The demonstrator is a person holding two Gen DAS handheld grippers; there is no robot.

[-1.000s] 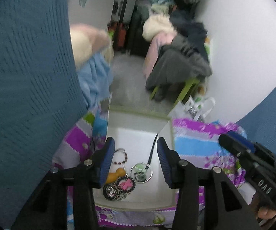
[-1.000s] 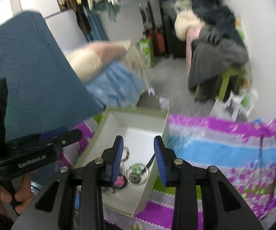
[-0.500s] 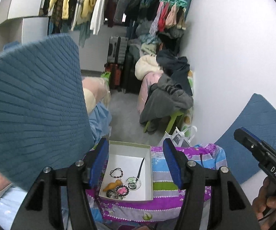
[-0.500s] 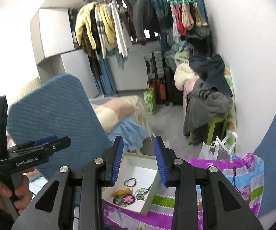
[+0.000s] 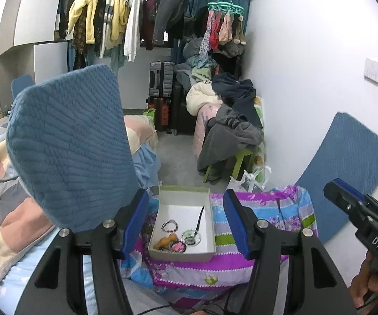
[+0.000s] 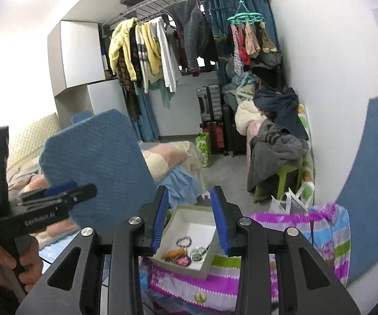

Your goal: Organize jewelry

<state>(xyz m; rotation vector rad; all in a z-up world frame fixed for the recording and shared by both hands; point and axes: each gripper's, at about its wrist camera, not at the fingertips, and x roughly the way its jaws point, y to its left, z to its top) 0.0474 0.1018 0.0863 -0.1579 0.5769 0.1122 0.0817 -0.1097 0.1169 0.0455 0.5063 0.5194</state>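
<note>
A white open box (image 5: 207, 254) sits on a purple, blue and green striped cloth (image 5: 265, 210). Inside lie a beaded bracelet (image 5: 169, 226), a round green pendant on a dark cord (image 5: 191, 236), an orange piece (image 5: 165, 241) and a pink and black piece (image 5: 177, 246). My left gripper (image 5: 186, 223) is open and empty, well back from and above the box. My right gripper (image 6: 190, 220) is open and empty, also far above the box (image 6: 206, 266). Each gripper shows in the other's view.
A blue chair back (image 5: 68, 147) stands close on the left, a second blue one (image 5: 346, 168) at right against the white wall. A bed with blankets (image 5: 2, 236) lies left. A clothes pile on a green stool (image 5: 231, 136), suitcases (image 5: 162, 78) and hanging clothes fill the back.
Both grippers have pulled far back and up from the box, which now looks small. Both stay open and empty. The jewelry in the box has not moved.
</note>
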